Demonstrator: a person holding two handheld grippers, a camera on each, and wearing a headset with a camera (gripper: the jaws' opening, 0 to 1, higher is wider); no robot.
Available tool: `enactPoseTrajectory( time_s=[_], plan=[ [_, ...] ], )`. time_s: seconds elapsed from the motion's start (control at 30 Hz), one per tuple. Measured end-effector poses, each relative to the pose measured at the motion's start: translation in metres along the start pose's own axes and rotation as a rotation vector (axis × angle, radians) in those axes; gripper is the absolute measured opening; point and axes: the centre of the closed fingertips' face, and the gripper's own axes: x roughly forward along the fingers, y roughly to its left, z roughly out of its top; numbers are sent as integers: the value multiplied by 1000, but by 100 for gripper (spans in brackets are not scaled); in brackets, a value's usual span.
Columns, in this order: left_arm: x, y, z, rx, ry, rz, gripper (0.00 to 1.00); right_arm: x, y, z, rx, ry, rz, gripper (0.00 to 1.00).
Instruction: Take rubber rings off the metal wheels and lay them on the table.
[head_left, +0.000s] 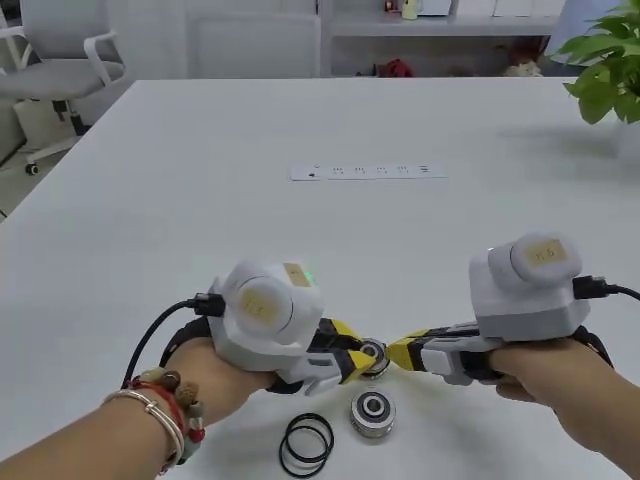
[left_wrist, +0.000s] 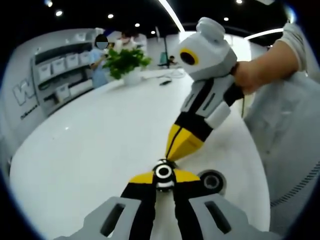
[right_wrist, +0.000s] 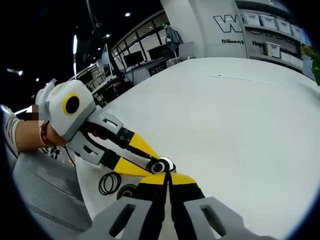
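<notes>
Office space lay behind: a chair (head_left: 60, 55) off the table's far left corner, a plant (head_left: 605, 65) by its far right edge, shelves on the back wall. The white table (head_left: 200, 200) carried a socket strip (head_left: 368, 172) set flush in its middle. All the work sat close to its near edge.

The left gripper (head_left: 362, 360) was clamped on a wheel (head_left: 375, 355) and held it just clear of the table top. In the left gripper view the wheel's round face looked back at the camera, so its axle seemed to run roughly along that gripper's jaws. The right gripper (head_left: 392, 352) met it from the opposite side, nose to nose, tips touching the wheel or very nearly so. Its jaws were drawn in to a thin slit. Whether they had nipped a ring could not be told.

By that layout, the left hand was the holder and the right the puller. Any ring would have to be drawn off the wheel towards the right, away from the left jaws.

Black rings (head_left: 307, 442) lay overlapped on the table at the near edge. The other wheel (head_left: 373, 412) lay flat just to their right, directly nearer than the held one. Whether it wore a ring was too small to tell.
</notes>
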Motion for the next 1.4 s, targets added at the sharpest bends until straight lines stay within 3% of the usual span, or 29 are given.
enactPoseTrajectory(
  time_s=[0.97, 1.03, 1.07, 1.1, 1.17, 1.4],
  plan=[
    [0, -1, 0, 1, -6, 0, 13, 1, 9, 5, -46, -2, 21, 0],
    [0, -1, 0, 1, -6, 0, 13, 1, 12, 7, -44, -11, 32, 0],
    [0, -1, 0, 2, -7, 1, 13, 1, 23, 14, -20, -45, 85, 0],
    [1, -1, 0, 2, -7, 1, 13, 0, 26, 20, -8, -70, 90, 0],
    [1, -1, 0, 0, -8, 2, 14, -1, 22, 20, -68, -45, 53, 0],
    [1, -1, 1, -2, -11, 10, 14, -2, 10, 13, -18, -24, 32, 0]
  ],
)
